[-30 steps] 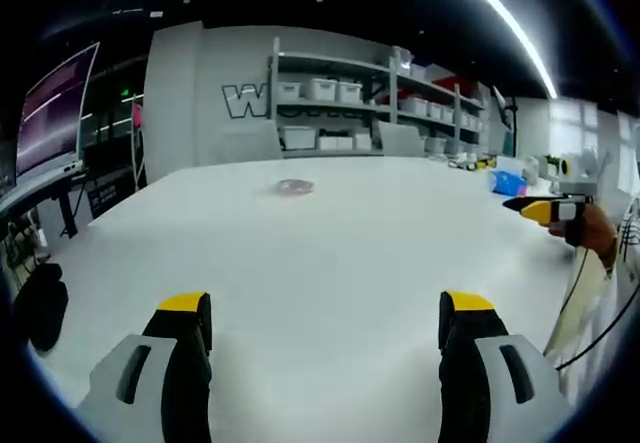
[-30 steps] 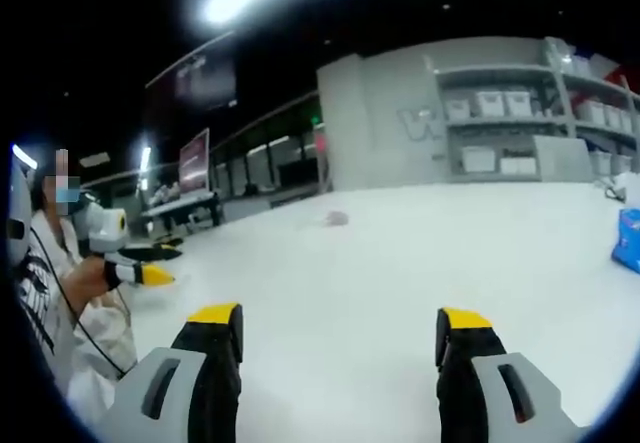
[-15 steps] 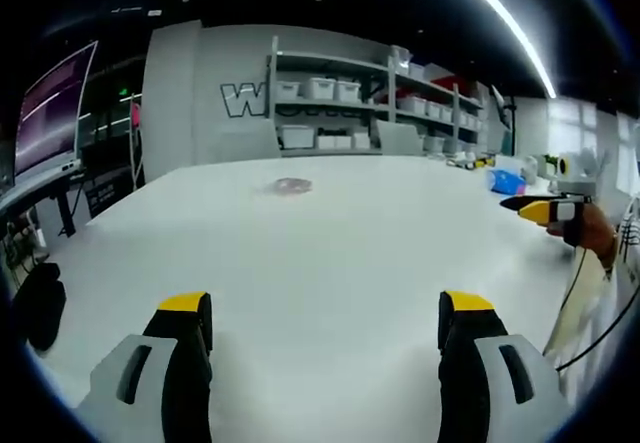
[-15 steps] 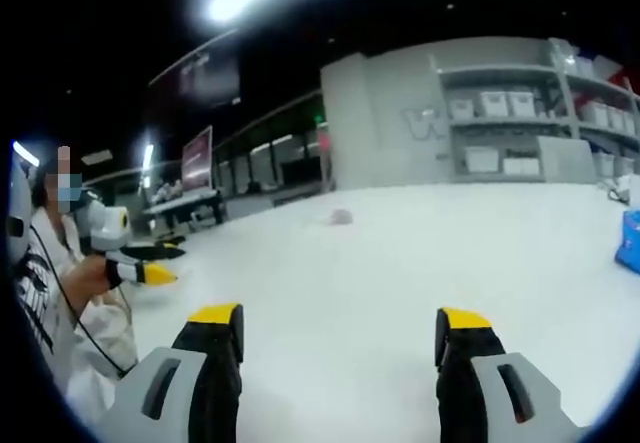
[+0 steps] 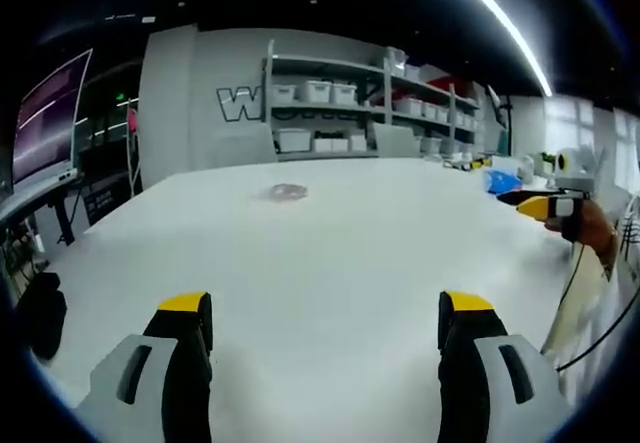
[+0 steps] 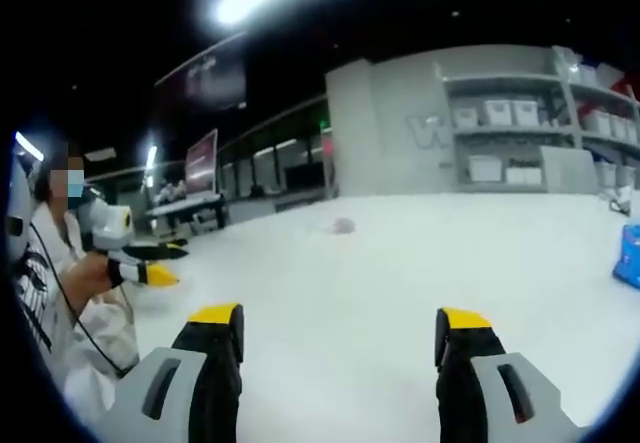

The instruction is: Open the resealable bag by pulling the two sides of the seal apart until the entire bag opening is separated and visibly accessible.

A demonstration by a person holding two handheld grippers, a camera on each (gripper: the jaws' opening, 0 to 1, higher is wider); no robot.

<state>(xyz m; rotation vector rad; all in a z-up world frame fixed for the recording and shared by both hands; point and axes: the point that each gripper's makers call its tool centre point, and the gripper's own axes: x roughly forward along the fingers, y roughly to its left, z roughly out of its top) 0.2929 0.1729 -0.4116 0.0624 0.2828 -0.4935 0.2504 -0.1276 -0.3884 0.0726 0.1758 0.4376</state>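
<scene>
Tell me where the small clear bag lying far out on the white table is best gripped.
Likely at its seal edge, one gripper per side. The small clear pinkish bag lies flat on the white table, too distant to show which edge is the seal. Both the left gripper and right gripper are open, well short of it.

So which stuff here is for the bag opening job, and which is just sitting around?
For the job:
resealable bag, far off on the white table
left gripper, open
right gripper, open

Just sitting around:
blue packet at the table's edge
shelves with bins
screen
</scene>
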